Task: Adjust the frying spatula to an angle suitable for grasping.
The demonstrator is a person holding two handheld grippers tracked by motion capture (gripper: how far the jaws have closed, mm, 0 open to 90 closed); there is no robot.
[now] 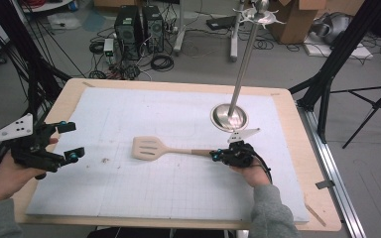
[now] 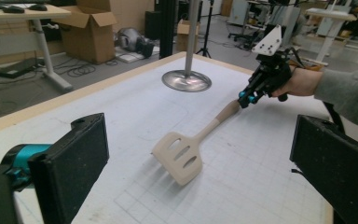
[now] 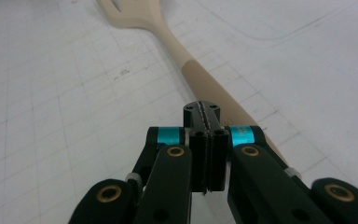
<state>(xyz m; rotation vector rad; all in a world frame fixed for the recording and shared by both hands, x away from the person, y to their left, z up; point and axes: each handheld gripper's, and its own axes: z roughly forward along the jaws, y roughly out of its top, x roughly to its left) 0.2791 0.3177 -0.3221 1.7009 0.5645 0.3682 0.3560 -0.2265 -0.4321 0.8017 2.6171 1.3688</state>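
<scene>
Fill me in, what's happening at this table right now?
A person works with a handheld gripper in each hand. The right gripper sits at the handle end of a cream slotted spatula lying flat on the white gridded mat; its jaws are closed together above the handle, not around it. The left gripper hovers open at the mat's left edge. A steel pole stand stands behind.

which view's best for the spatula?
Left gripper view: the whole spatula shows, slotted blade to handle, with the right gripper at its handle end. High view shows it whole but smaller. Right gripper view shows mostly handle, blade cropped.
</scene>
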